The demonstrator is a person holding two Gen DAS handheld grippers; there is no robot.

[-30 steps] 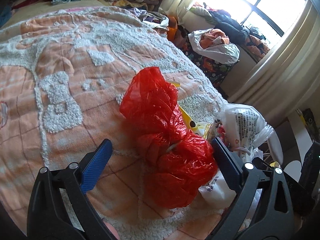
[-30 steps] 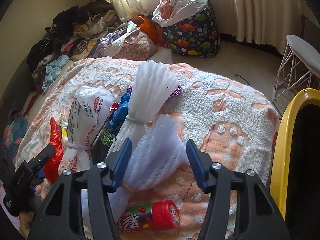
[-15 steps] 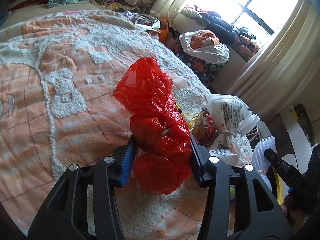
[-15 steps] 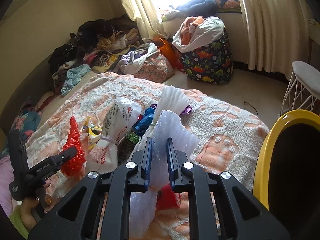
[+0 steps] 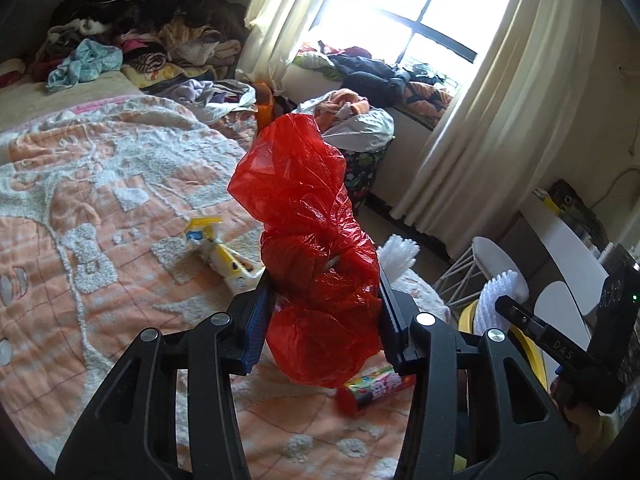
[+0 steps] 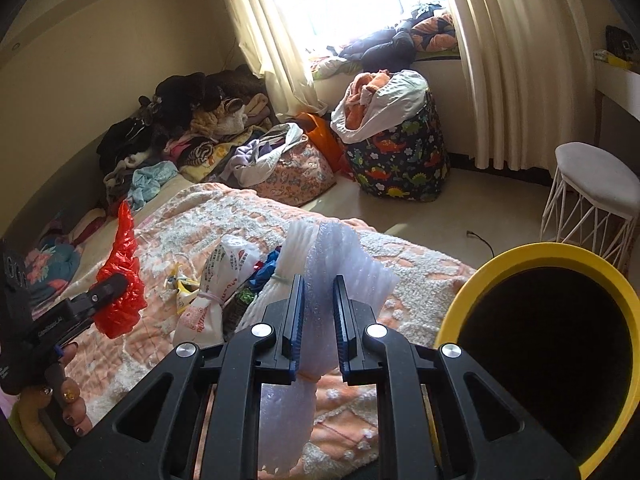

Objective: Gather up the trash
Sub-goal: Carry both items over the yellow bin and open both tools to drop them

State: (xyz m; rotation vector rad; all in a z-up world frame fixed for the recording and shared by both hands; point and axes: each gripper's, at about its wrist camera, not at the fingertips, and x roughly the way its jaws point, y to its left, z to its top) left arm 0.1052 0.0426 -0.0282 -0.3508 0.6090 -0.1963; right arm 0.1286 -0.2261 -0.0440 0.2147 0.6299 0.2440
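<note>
- Strong daylight is coming in through the window (image 5: 432, 12), and the glass is burning out to plain white in both views.
- The curtains (image 6: 516, 64) are glowing where the sun is passing through them.
- The light is shining through the red plastic bag (image 5: 312, 248), so it is looking bright and glossy.
- The black gripper frames in the foreground are staying dark, with small glints on their screws.
- The fisheye lens is bending straight lines, and the corners are fading to black.
- Both pictures are looking mostly sharp; the yellow bin (image 6: 472, 292) is showing a black, unlit inside.
</note>
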